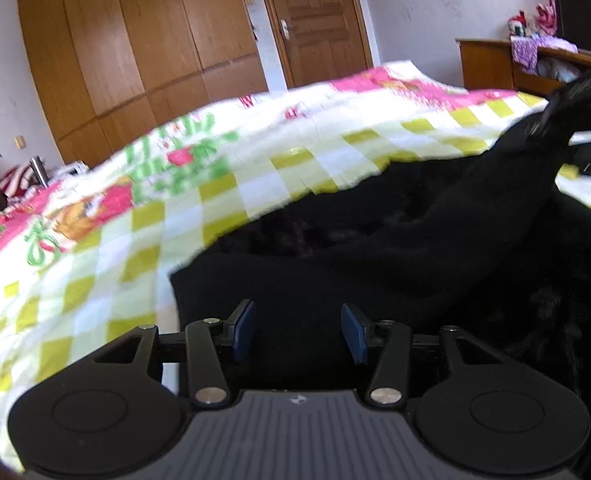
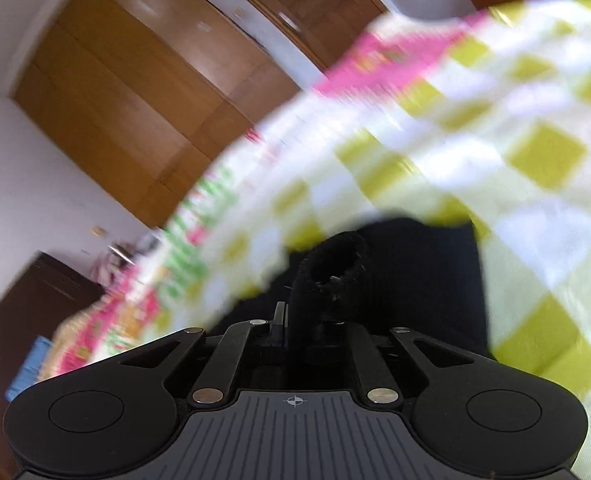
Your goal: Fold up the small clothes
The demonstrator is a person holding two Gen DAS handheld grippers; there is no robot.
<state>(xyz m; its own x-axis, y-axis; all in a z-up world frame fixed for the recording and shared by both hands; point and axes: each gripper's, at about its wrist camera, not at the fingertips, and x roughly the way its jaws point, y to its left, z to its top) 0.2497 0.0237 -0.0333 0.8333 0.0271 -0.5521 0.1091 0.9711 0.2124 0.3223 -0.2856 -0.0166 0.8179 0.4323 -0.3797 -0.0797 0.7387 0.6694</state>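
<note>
Nearest in the left wrist view is the left gripper (image 1: 301, 330). Its jaws stand spread, with blue pads (image 1: 242, 330) facing each other across a gap and nothing pinched between them. Under and beyond the gap lies a black garment (image 1: 375, 272), the small piece of clothing to be folded. It rests on a bed whose checked bedspread (image 1: 255, 184) has yellow-green and white squares, with a pink cartoon border further off. The garment spreads from the near edge of the bed toward the right, and one part of it rises to the right, where the right gripper (image 1: 551, 116) holds it up from the bed.

In the blurred right wrist view, the right gripper's jaws are pressed nearly together and pinch a thick fold of the same black cloth, which stands up from between the fingers as a rolled loop. The rest of the garment lies just beyond on the bedspread.

Past the far edge of the bed stand a wooden wardrobe (image 1: 135, 40) and a wooden door (image 1: 315, 24) in a white wall. At far right is a wooden cabinet (image 1: 491, 64) with bright fabrics piled on it.
</note>
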